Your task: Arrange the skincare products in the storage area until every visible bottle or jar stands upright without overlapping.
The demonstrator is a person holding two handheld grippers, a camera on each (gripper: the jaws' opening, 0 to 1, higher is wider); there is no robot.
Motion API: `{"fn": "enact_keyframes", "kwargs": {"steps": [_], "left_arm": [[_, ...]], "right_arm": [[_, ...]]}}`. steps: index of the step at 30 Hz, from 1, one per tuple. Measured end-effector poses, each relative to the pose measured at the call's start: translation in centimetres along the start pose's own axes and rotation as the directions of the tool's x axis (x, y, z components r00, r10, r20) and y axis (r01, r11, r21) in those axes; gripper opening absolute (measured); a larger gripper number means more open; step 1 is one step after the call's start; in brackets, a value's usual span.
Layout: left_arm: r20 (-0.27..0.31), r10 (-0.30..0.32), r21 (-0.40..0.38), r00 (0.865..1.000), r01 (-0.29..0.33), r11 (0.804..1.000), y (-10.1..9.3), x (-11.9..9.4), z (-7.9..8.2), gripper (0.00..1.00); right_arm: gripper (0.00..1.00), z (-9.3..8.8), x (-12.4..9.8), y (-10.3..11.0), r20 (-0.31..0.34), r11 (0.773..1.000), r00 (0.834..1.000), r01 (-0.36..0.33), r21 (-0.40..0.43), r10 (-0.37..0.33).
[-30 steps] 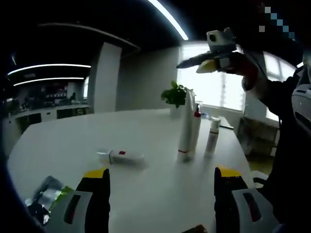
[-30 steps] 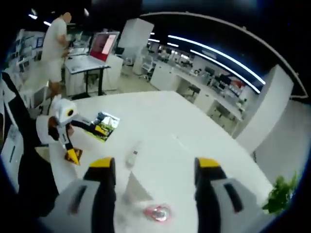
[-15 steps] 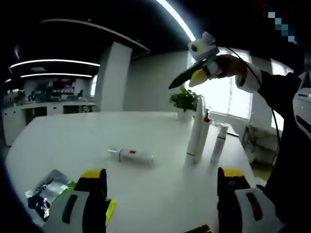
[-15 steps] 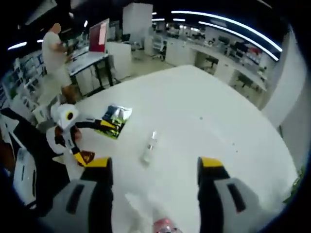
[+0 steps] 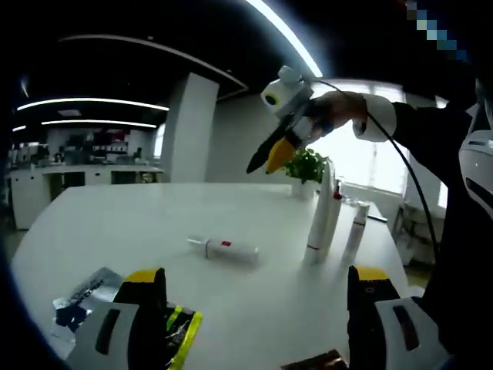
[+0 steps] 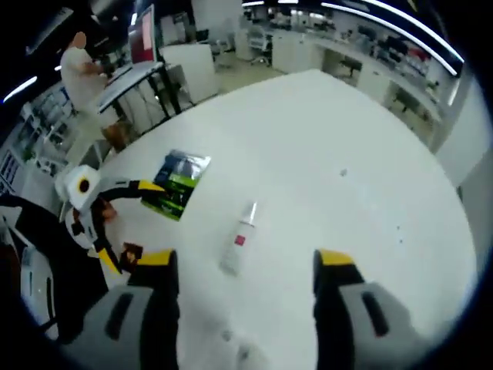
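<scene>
A: Where are the tongs?

B: Left gripper (image 5: pixel 254 308) and right gripper (image 6: pixel 245 297) both gape empty above the white round table (image 6: pixel 339 123).

A: What's finished?

B: The tall white bottles (image 5: pixel 320 220) stand near the far edge. The small white tube with a red label (image 6: pixel 240 247) lies flat mid-table, unrighted.

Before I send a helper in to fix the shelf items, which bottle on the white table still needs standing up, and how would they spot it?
On the large white table, look to the open middle, apart from the cluster of upright white bottles near the green potted plant. There lies a small white tube-shaped bottle with a red label. Unlike its neighbours, it lies flat on its side.
</scene>
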State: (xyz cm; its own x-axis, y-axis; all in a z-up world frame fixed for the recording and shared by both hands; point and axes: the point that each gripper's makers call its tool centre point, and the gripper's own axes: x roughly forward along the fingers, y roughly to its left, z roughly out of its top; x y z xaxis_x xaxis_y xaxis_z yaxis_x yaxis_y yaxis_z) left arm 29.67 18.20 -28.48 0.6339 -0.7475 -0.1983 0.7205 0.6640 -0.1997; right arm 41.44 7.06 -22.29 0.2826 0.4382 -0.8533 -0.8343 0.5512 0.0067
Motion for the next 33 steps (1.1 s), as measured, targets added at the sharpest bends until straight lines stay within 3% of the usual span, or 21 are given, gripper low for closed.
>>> {"fn": "enact_keyframes", "kwargs": {"steps": [7, 12, 17, 23, 30, 33], "left_arm": [[0.006, 0.024, -0.021, 1.000, -0.024, 0.999, 1.0, -0.7, -0.1, 0.99], [0.004, 0.033, -0.026, 0.999, -0.033, 0.999, 1.2, -0.9, -0.3, 0.99], [0.005, 0.034, -0.039, 0.999, -0.034, 0.999, 1.2, -1.0, -0.5, 0.99], [-0.003, 0.033, -0.037, 0.999, -0.033, 0.999, 1.0, -0.9, -0.7, 0.99], [-0.002, 0.017, -0.046, 1.000, -0.017, 0.999, 0.7, -0.5, -0.8, 0.99], [-0.006, 0.004, -0.041, 1.000, -0.004, 0.999, 0.4, -0.2, -0.8, 0.99]], "right_arm": [[0.60, 0.5, 3.1, 0.0, -0.051, 1.000, 0.998, -0.027, -0.004, 0.027], [0.59, -0.4, 5.4, -0.5, -0.129, 1.000, 0.991, -0.024, -0.016, 0.022], [0.54, -0.6, 7.4, -1.5, -0.158, 1.000, 0.987, -0.024, 0.008, 0.025], [0.50, -1.8, 9.1, -1.1, -0.225, 0.999, 0.973, -0.038, 0.025, 0.043], [0.47, -1.9, 10.7, 0.1, -0.234, 0.996, 0.969, -0.069, 0.059, 0.081], [0.41, -2.2, 11.6, 0.2, -0.270, 0.996, 0.960, -0.058, 0.073, 0.075]]}}
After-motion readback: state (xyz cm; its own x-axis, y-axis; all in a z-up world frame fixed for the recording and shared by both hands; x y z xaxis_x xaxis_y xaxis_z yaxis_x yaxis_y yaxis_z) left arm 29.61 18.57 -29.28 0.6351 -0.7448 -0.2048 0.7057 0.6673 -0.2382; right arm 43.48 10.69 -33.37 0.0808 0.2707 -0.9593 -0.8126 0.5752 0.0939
